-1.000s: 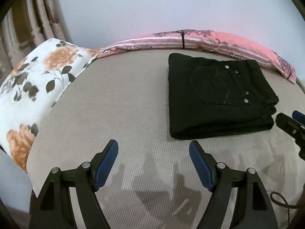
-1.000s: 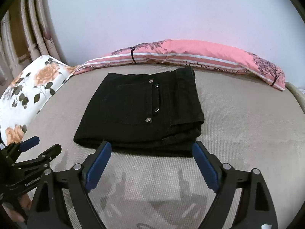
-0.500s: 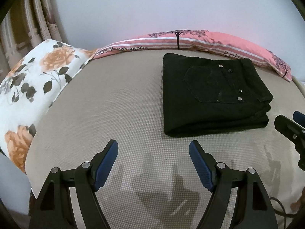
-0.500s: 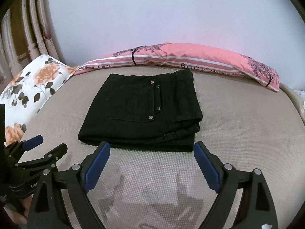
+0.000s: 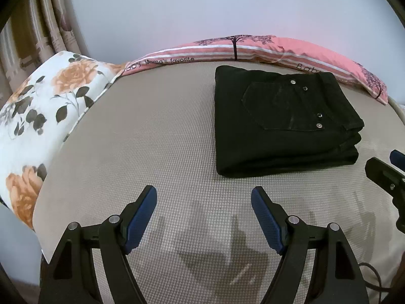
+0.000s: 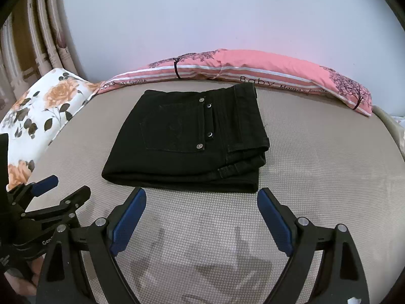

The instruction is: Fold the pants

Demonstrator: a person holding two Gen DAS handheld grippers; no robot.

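Beige mattress (image 6: 316, 167) bearing the black pants (image 6: 187, 139), folded into a compact rectangular stack near the pink bolster (image 6: 253, 68); the cloth is judged thick, soft, fairly heavy, best taken at its layered near edge; left gripper (image 5: 203, 212) and right gripper (image 6: 201, 212) hover released, jaws wide, holding nothing

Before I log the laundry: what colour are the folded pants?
Black pants, clearest in the right wrist view.

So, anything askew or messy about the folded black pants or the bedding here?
Nothing stands out. The black denim pants lie in a neat rectangular fold on the beige textured bed cover; the layers at the right edge are slightly uneven. Both grippers sit clear, jaws open.
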